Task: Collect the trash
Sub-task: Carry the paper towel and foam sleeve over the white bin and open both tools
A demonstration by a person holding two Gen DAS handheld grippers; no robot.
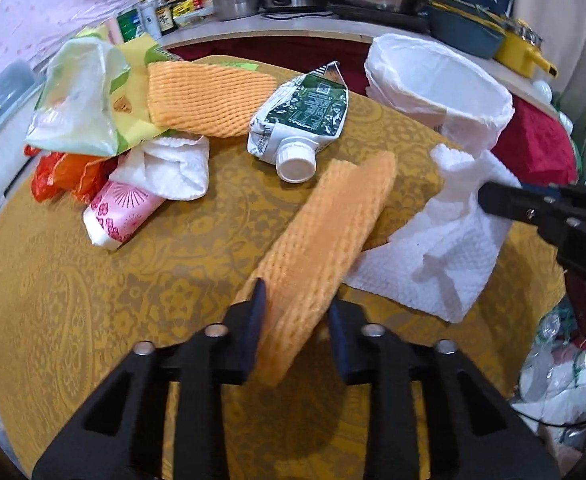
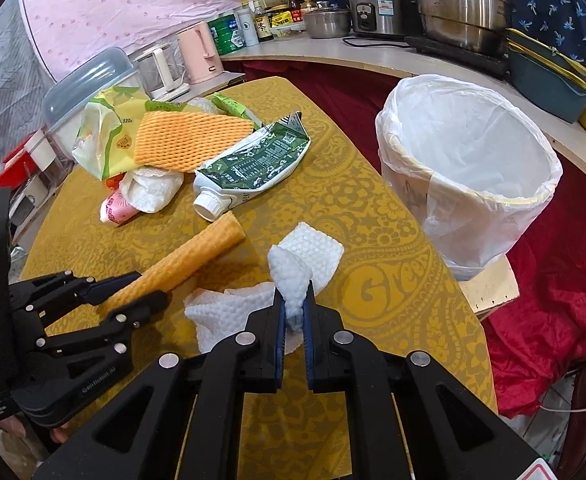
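Observation:
My left gripper is shut on the near end of an orange foam net sleeve, which lies slanted across the yellow table; it also shows in the right wrist view. My right gripper is shut on a crumpled white paper towel, seen in the left wrist view too. A white-lined trash bin stands at the table's right edge. More trash lies at the far left: a flattened green carton, a second foam net, a pink cup, tissue and plastic bags.
A counter behind holds pots, a rice cooker, bottles and a pink kettle. A lidded plastic container stands at the table's left. Red cloth hangs to the right, below the bin.

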